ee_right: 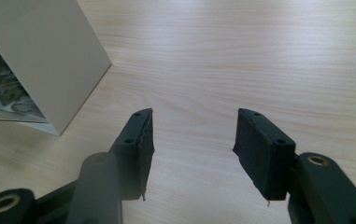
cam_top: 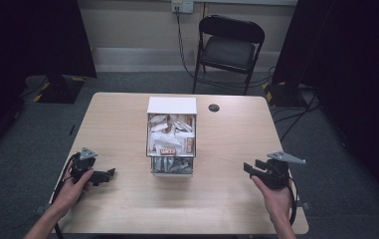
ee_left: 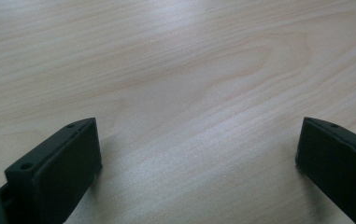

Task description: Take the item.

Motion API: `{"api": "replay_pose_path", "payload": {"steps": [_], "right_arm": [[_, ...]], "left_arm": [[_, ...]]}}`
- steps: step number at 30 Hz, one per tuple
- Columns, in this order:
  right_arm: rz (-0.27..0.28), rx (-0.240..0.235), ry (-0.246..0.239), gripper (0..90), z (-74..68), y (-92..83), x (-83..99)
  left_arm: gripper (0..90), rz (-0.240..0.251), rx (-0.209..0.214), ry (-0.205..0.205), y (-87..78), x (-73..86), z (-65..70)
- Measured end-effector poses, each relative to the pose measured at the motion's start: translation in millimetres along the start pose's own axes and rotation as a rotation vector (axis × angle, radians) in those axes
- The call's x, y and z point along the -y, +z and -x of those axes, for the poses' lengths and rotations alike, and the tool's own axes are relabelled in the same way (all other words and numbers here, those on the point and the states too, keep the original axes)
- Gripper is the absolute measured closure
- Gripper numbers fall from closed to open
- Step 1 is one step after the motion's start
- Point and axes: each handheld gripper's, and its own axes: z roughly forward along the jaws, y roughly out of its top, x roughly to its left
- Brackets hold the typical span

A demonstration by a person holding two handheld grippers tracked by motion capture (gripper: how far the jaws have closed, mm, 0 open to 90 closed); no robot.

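A white box with a clear drawer pulled toward me stands mid-table, full of several small packets. My left gripper rests on the wood at the front left, held by a hand, jaws wide apart over bare tabletop. At the front right, my right gripper is also open with nothing between its fingers. In the right gripper view the white box wall stands to the upper left, with the drawer's clear side beside it. Both grippers point inward toward the box, well apart from it.
The light wooden table has a small black round cap near its far edge. A black folding chair stands beyond the table. Dark curtains and cables flank the room on grey carpet.
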Motion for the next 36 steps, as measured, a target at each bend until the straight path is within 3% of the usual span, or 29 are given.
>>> {"api": "replay_pose_path", "payload": {"steps": [7, 14, 20, 25, 36], "right_arm": [[-0.005, -0.013, -0.023, 47.1, -5.6, -2.4, -8.6], [0.024, -0.027, -0.039, 48.9, -11.4, -11.2, -18.1], [0.045, -0.082, -0.052, 49.1, -20.7, -13.0, -32.1], [0.051, -0.094, -0.064, 49.2, -25.0, -13.3, -41.5], [0.127, -0.146, -0.062, 52.1, -39.4, -23.1, -76.4]], "left_arm": [[0.0, 0.001, -0.001, 0.001, 0.0, 0.0, -0.1], [0.0, 0.0, 0.0, 0.0, 0.0, 0.0, 0.0], [0.0, 0.0, 0.0, -0.001, 0.0, 0.0, 0.1], [0.0, 0.0, 0.0, 0.0, 0.0, 0.0, 0.0], [0.0, 0.0, 0.0, 0.0, 0.0, 0.0, 0.0]]}}
